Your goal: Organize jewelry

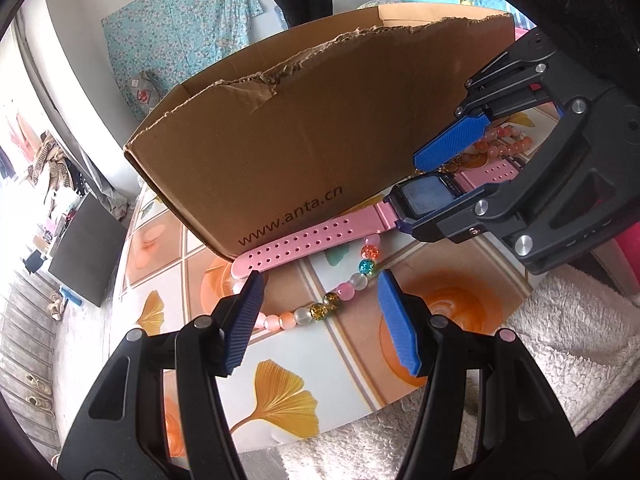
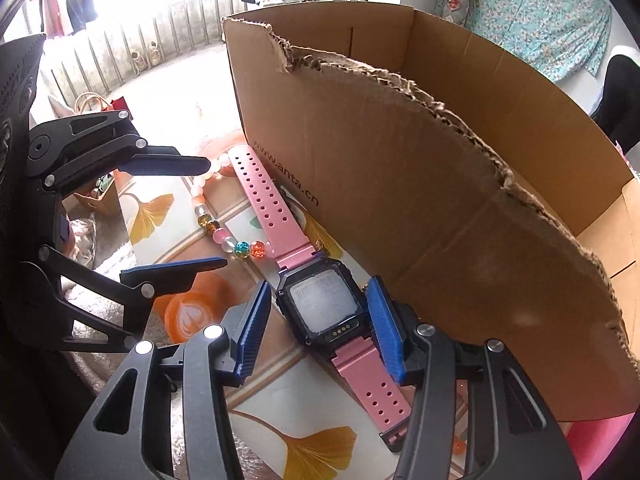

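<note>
We read the cardboard box (image 2: 400,200) as light and stiff; pressed along its front wall on the counter (image 2: 280,404) lies the pink watch (image 2: 322,304), rigid at the case with floppy straps, so take it across the case. Our right gripper (image 2: 316,330) straddles that case, fingers apart, not pinching. The beaded bracelet (image 1: 320,312) is loose and rolly, between our left gripper (image 1: 320,320)'s wide fingers.

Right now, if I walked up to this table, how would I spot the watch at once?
Find the big torn cardboard box on the patterned table. Along its printed front wall lies the watch, flat, with the right gripper open on either side of its face. Unlike the beaded bracelet beside it, it has a dark square face and a pink strap full of holes.
</note>
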